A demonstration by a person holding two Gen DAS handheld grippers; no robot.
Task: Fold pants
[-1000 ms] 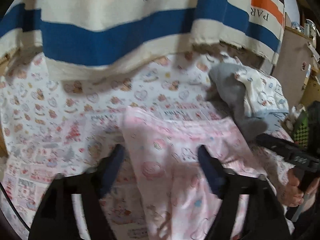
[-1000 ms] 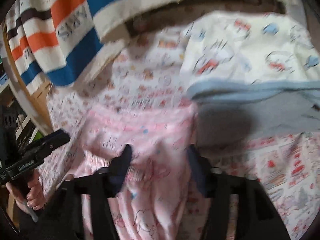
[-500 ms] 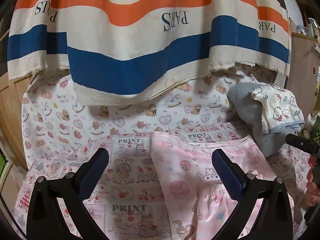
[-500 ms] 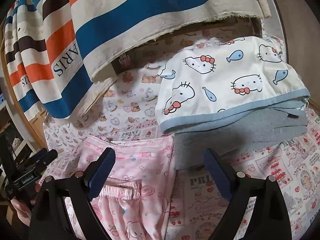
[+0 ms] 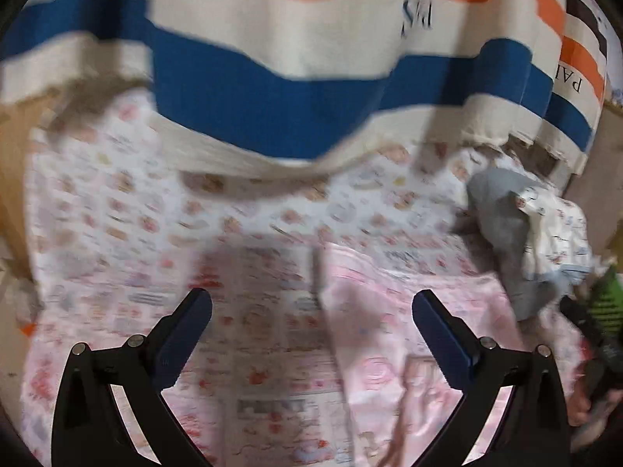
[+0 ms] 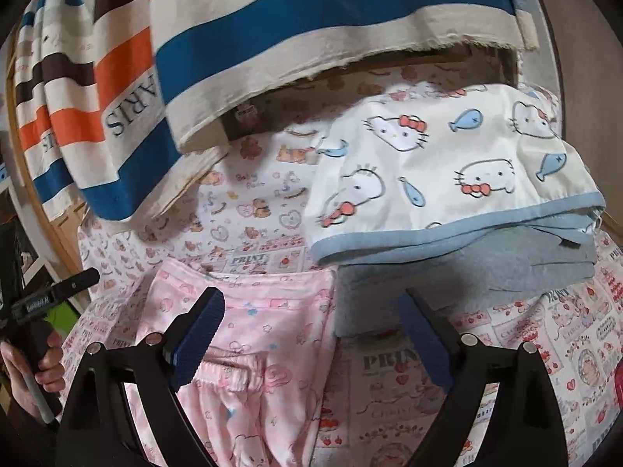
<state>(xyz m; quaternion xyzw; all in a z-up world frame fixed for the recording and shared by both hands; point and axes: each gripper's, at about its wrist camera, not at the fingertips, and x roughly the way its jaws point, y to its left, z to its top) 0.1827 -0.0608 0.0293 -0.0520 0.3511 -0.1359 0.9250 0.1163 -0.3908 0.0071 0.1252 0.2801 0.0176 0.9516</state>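
Your left gripper (image 5: 311,311) and right gripper (image 6: 311,311) look the same: black frames shaped like a Y, dark blue ridged pads, round silver screws. Seen from the right, the left one's black bar has small white letters.

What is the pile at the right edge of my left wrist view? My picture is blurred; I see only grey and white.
Observer: A white garment printed with cat faces and blue fish lies on folded grey cloth.
Operator: Does the pile touch the pants?
Observer: The grey cloth lies edge to edge with the pink pants; I cannot tell whether they overlap.
Operator: Does the other gripper hold something?
Observer: No, the right hand-held gripper is open, with nothing pinched.
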